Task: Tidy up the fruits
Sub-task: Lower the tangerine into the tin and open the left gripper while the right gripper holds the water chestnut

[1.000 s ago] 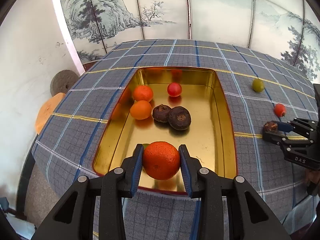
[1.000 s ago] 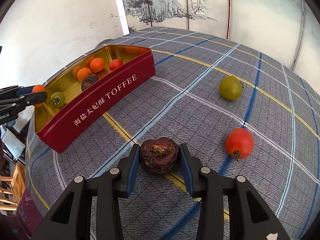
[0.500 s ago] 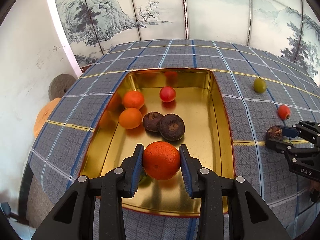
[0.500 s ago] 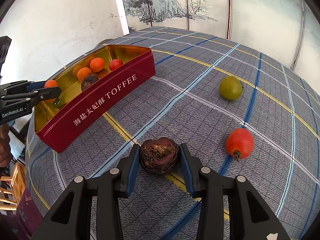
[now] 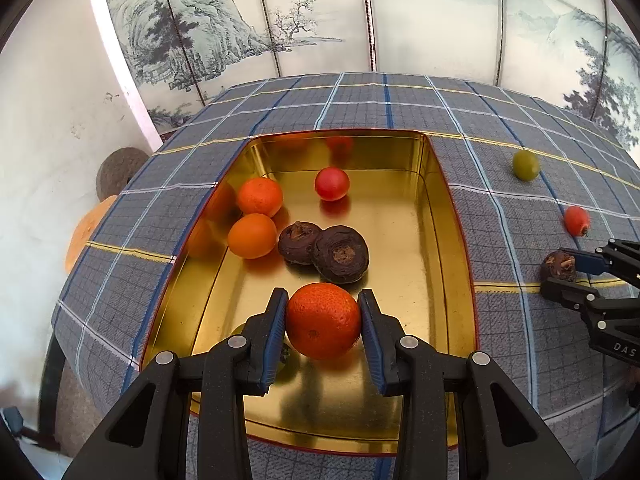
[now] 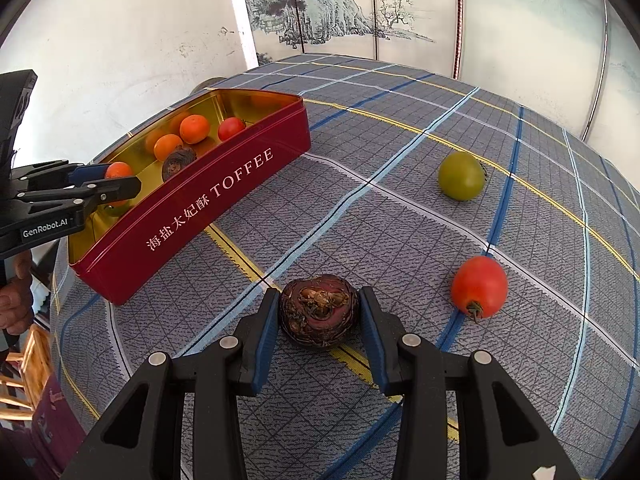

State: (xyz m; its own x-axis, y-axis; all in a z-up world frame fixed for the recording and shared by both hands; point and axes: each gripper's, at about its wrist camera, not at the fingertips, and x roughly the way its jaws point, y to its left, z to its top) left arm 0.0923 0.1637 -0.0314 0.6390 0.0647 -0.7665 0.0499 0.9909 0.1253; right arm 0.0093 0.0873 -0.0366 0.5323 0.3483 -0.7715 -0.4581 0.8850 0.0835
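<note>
My left gripper (image 5: pixel 323 322) is shut on an orange mandarin (image 5: pixel 322 320), held over the near end of the gold-lined red tin (image 5: pixel 452 216). Inside the tin lie two mandarins (image 5: pixel 256 216), a red tomato (image 5: pixel 331 184), two dark water chestnuts (image 5: pixel 326 247) and a green fruit (image 5: pixel 289 358) half hidden under the left finger. My right gripper (image 6: pixel 319 312) is shut on a dark water chestnut (image 6: pixel 318 310) that rests on the plaid cloth. A red tomato (image 6: pixel 479 286) and a green tomato (image 6: pixel 461 175) lie on the cloth to its right.
The tin's red side (image 6: pixel 208 196) reads TOFFEE. The plaid cloth (image 6: pixel 360 208) drops off at the table's left edge, where a person's hand (image 6: pixel 16 300) and wooden furniture (image 6: pixel 24 364) show. A painted screen (image 5: pixel 360 20) stands behind the table.
My left gripper moved forward and slightly down with the mandarin, from the tin's near rim to over its inside. The right gripper and its water chestnut stayed still.
</note>
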